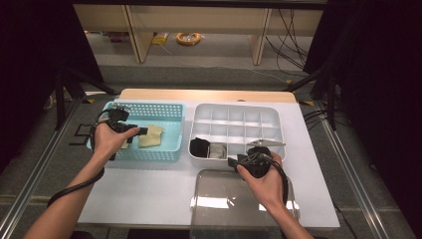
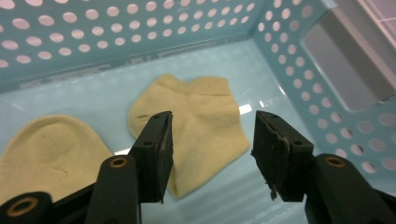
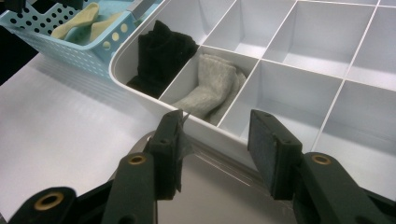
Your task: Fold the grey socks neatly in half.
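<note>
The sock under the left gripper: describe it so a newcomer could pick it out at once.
Find the blue perforated basket left of the white divided tray. Two pale yellow socks lie on its floor. The one meant lies beneath the open left gripper, nearer the tray than its twin.

A white divided tray [image 1: 234, 130] at the worktop's [image 1: 149, 189] centre holds a black sock [image 1: 199, 146] and a grey sock [image 1: 217, 151], a clear lid [image 1: 224, 199] at six o'clock.
</note>
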The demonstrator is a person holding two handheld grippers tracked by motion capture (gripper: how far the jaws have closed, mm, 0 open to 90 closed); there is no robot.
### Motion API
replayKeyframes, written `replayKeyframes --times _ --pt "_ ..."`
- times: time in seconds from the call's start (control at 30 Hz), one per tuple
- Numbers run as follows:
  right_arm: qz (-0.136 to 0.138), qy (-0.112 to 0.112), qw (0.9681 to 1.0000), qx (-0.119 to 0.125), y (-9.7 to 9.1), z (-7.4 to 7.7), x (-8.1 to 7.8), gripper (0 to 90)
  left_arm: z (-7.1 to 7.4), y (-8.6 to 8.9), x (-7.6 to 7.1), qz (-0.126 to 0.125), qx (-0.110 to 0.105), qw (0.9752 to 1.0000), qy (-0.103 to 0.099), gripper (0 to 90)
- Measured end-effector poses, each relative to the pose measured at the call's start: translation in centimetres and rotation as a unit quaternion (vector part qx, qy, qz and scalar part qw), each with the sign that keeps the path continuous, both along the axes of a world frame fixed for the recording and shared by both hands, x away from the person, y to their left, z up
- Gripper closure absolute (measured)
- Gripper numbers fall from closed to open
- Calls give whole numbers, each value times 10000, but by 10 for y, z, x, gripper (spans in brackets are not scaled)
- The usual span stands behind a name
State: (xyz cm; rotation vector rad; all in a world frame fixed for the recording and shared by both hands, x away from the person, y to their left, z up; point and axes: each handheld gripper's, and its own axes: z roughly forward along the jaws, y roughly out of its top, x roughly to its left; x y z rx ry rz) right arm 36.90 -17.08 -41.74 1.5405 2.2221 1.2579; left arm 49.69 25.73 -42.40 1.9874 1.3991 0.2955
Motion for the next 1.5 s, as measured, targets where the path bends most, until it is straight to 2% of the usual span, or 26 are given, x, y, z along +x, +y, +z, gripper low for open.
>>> replayKeyframes --times 0.07,0.13,0.3,0.43,0.5,0.57,0.63,0.67,0.7,0.77,0.97,1.23,1.27,1.3,1.33,1.37,1.5 --pt "22 15 10000 -9 1 0 0 565 -3 -1 4 23 54 9999 99 479" --pt "45 11 10000 -19 0 0 0 565 -4 -1 8 -84 193 9992 353 480" --pt "53 7 10000 -12 0 0 0 565 -10 -4 12 -28 269 9980 564 486" --pt "46 -5 10000 -21 0 -1 0 565 -14 -4 15 -3 381 9973 626 497" --pt "48 11 10000 -19 0 -1 0 565 -17 -5 16 93 404 9973 607 501" --pt "56 13 10000 -14 0 -1 0 565 -18 -4 17 89 494 9963 697 510" --pt "58 19 10000 -9 0 -1 0 564 -19 -5 18 109 493 9957 781 520" --pt "59 1 10000 -13 0 -1 0 565 -20 -4 18 47 561 9949 835 524" --pt "60 14 10000 -9 1 0 0 565 -21 -5 19 69 529 9950 844 527" --pt "120 -113 9998 -113 -1 -1 2 565 -22 -6 19 5 563 9944 895 538" --pt "156 -131 9998 -29 -1 1 0 582 -24 -12 22 -89 720 9918 1048 593" --pt "106 -94 9999 -12 -2 4 -1 606 -28 -17 24 -231 979 9890 1088 699" --pt "80 -58 9999 24 -1 4 -2 606 -28 -15 26 -421 1141 9872 1029 716" --pt "79 -103 9999 -11 -2 4 -1 606 -29 -18 25 -297 1026 9876 1154 730" --pt "72 -110 9999 -10 -2 4 -1 606 -30 -18 25 -314 997 9873 1198 745" --pt "125 -170 9998 -47 -2 4 0 606 -30 -19 25 -327 993 9870 1219 757" --pt "115 -162 9998 -38 -2 4 -1 606 -31 -20 25 -357 1042 9868 1187 823"
